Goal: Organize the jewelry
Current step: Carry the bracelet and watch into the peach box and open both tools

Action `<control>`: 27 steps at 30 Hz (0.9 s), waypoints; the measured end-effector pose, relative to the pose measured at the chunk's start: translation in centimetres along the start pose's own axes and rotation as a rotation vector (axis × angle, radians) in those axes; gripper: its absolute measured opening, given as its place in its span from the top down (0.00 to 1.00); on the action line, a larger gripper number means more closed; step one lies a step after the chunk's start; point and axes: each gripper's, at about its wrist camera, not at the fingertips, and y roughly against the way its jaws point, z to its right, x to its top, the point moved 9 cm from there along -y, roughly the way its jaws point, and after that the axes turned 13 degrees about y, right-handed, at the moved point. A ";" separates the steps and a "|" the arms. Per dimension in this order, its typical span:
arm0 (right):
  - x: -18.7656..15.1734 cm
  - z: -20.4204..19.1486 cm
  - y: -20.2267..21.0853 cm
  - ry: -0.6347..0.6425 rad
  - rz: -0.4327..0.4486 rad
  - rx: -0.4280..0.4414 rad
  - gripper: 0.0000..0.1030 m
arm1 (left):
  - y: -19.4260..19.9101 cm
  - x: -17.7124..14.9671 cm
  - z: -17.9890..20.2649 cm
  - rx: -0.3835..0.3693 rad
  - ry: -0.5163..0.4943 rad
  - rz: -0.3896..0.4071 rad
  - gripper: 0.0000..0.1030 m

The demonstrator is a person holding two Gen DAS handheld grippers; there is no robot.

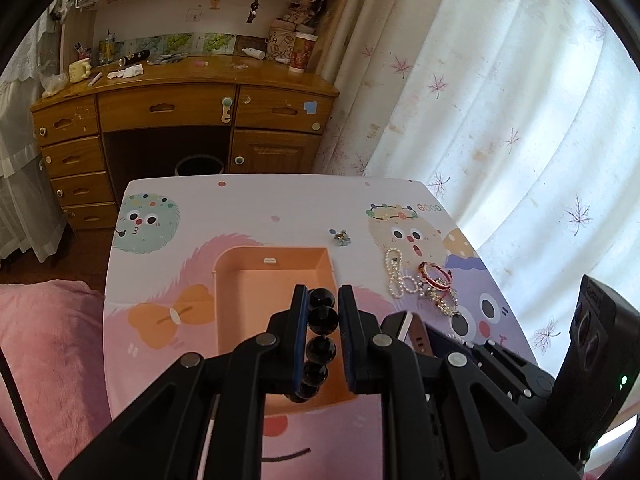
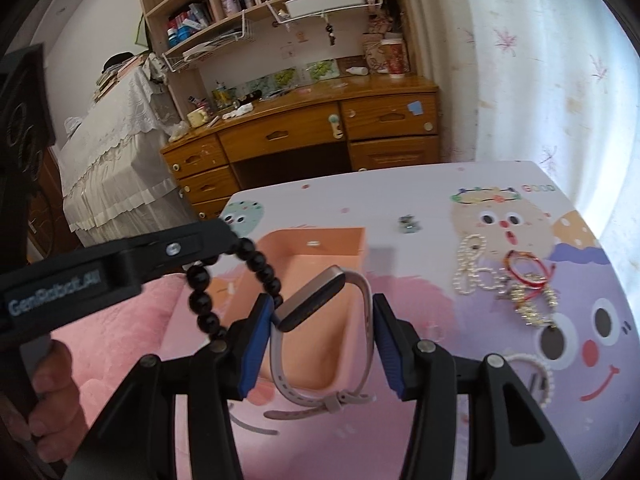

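Observation:
My left gripper [image 1: 323,296] is shut on a black bead bracelet [image 1: 320,334] and holds it above the open orange box [image 1: 256,276]. In the right wrist view the bracelet [image 2: 256,264] hangs from the left gripper [image 2: 224,236] beside the box [image 2: 320,248]. My right gripper [image 2: 320,312] is shut on a smartwatch with a pale pink strap [image 2: 316,300], above the box's near side. A pearl necklace [image 1: 396,276], a red bangle [image 1: 434,274] and gold chains [image 1: 440,300] lie in a heap on the table's right side; the heap shows too in the right wrist view [image 2: 516,280].
The table [image 1: 280,200] wears a cartoon-print cover. A small earring piece [image 1: 341,237] lies beyond the box. A pearl hoop [image 2: 540,376] lies near the right gripper. A pink blanket [image 1: 48,344] is left of the table, a wooden desk [image 1: 180,108] behind, curtains [image 1: 500,100] right.

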 end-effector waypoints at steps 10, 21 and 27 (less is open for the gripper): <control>0.3 -2.2 -2.1 0.022 -0.049 -0.006 0.39 | -1.4 1.2 -2.0 0.014 -0.002 -0.010 0.34; -2.8 0.2 0.2 0.003 -0.081 -0.027 0.39 | -1.2 -1.9 -2.7 0.085 0.048 -0.069 0.21; -6.1 1.9 1.9 0.012 -0.117 -0.015 0.39 | -0.9 -6.2 -2.9 0.185 0.109 -0.122 0.21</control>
